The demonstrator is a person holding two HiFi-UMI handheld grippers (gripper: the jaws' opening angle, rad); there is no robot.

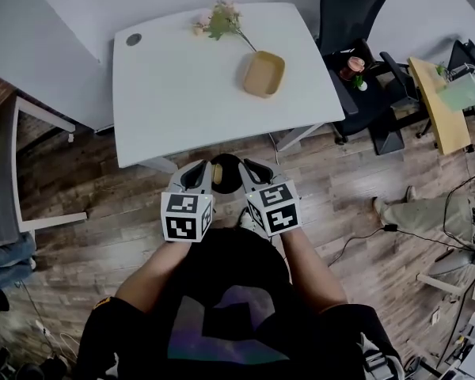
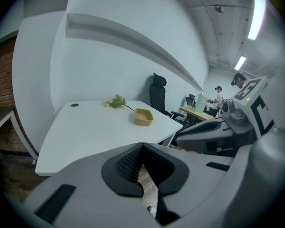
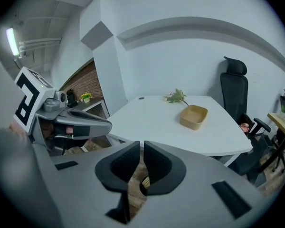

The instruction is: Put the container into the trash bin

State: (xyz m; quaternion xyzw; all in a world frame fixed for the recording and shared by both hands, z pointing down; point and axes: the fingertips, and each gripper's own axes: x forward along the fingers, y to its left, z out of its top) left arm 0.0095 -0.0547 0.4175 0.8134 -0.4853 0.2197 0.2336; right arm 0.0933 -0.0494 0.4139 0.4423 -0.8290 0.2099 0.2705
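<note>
A tan, open container [image 1: 264, 74] sits on the white table [image 1: 182, 93] near its right side, also seen in the left gripper view [image 2: 143, 117] and the right gripper view [image 3: 194, 116]. Both grippers hang side by side over the wooden floor, just off the table's front edge and well short of the container. My left gripper [image 1: 195, 172] [image 2: 142, 148] is shut on nothing. My right gripper [image 1: 257, 172] [image 3: 141, 148] has its pads nearly touching, with nothing between them. A dark round bin [image 1: 226, 169] with something yellowish inside shows between them, mostly hidden.
A flower sprig [image 1: 222, 20] lies at the table's far edge, close behind the container. A black office chair [image 1: 352, 22] stands right of the table, with a wooden desk [image 1: 439, 105] beyond it. Cables [image 1: 412, 232] and a person's legs [image 1: 427, 208] are on the floor at right. A grey table [image 1: 0, 172] stands at left.
</note>
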